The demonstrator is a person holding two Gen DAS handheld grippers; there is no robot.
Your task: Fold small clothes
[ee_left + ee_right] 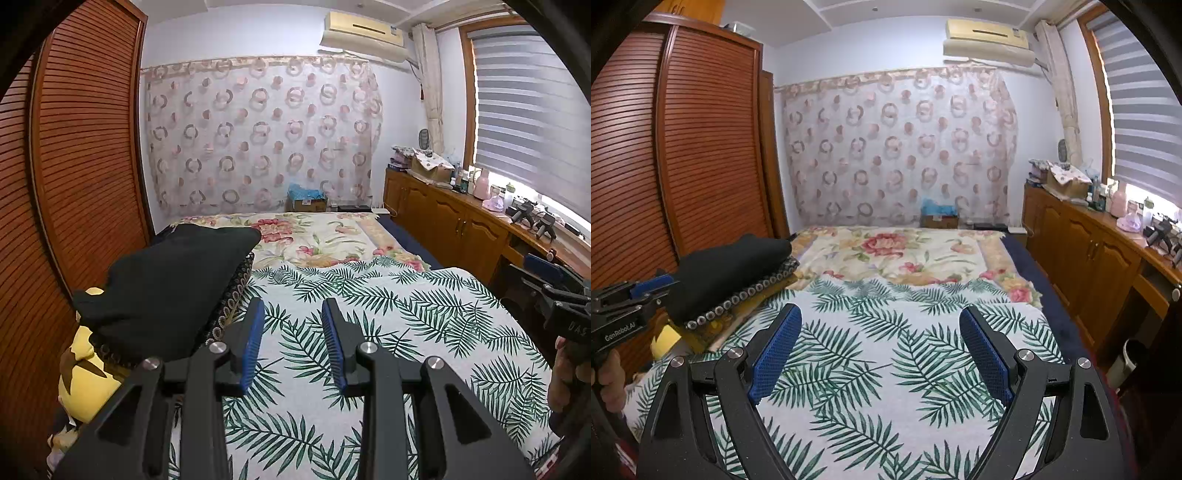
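The black folded garment [170,280] hides most of the patterned cloth [236,291] beneath; the yellow plush toy [88,373] is half-covered.

My left gripper [293,317] is matt black plastic with ribbed blue rubbery pads [255,343] and shiny metal pins. At ten o'clock lies a folded black garment [166,284], soft matt cloth. The palm-leaf bedspread [406,325] looks like flat woven cloth. My right gripper [881,325] shows dimpled blue pads [984,354]. At nine o'clock, the slatted wardrobe [701,147] is semi-gloss wood.
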